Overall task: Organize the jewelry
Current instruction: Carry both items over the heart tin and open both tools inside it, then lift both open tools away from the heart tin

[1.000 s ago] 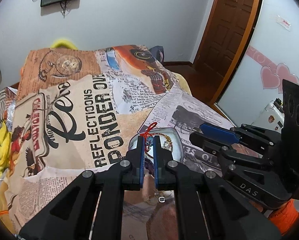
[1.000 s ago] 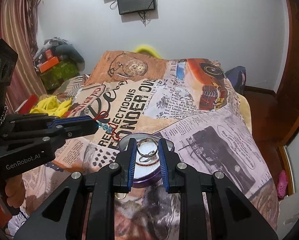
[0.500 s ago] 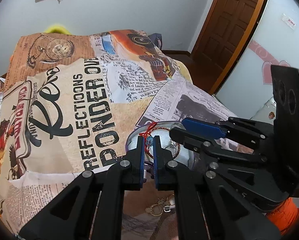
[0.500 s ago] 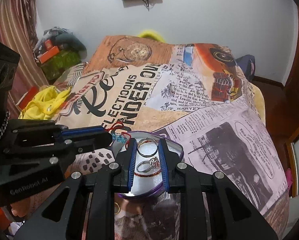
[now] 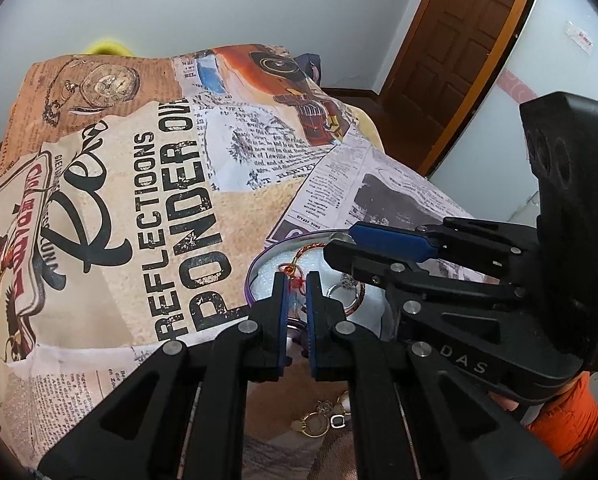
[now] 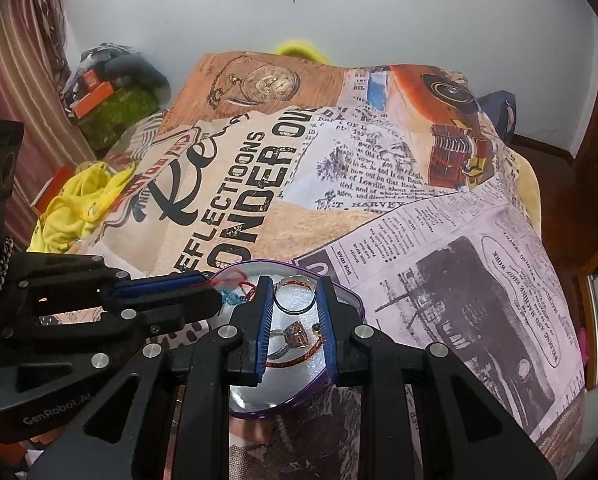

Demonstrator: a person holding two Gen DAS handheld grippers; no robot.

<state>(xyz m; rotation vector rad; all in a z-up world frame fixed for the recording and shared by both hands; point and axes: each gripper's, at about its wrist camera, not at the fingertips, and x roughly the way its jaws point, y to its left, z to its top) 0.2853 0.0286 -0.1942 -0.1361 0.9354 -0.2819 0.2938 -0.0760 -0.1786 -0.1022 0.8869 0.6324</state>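
A purple-rimmed tin [image 6: 349, 299] with white foam lining lies on the printed bedspread [image 6: 259, 184]. My right gripper [image 6: 295, 285] hangs over it, shut on a silver ring [image 6: 295, 298] at its fingertips. Below that ring, a stone-set ring [image 6: 295, 334] and a red cord bracelet [image 6: 299, 357] lie on the foam. My left gripper [image 5: 297, 280] is shut on a red string bracelet [image 5: 295, 270] with a blue tassel, over the tin's [image 5: 254, 280] left rim. In the right wrist view the left gripper [image 6: 214, 291] comes in from the left with the red string [image 6: 239, 280] trailing into the tin.
Gold earrings [image 5: 319, 424] lie on the bedspread just in front of the tin. Yellow cloth [image 6: 79, 208] and boxes [image 6: 99, 96] sit at the bed's left side. A wooden door [image 5: 459, 60] stands beyond the bed's right side. A person's orange sleeve [image 5: 571, 432] shows behind the right gripper [image 5: 339, 246].
Both grippers have come down and forward over the tin, which now sits closer and larger between the fingers. Both keep hold of their pieces.
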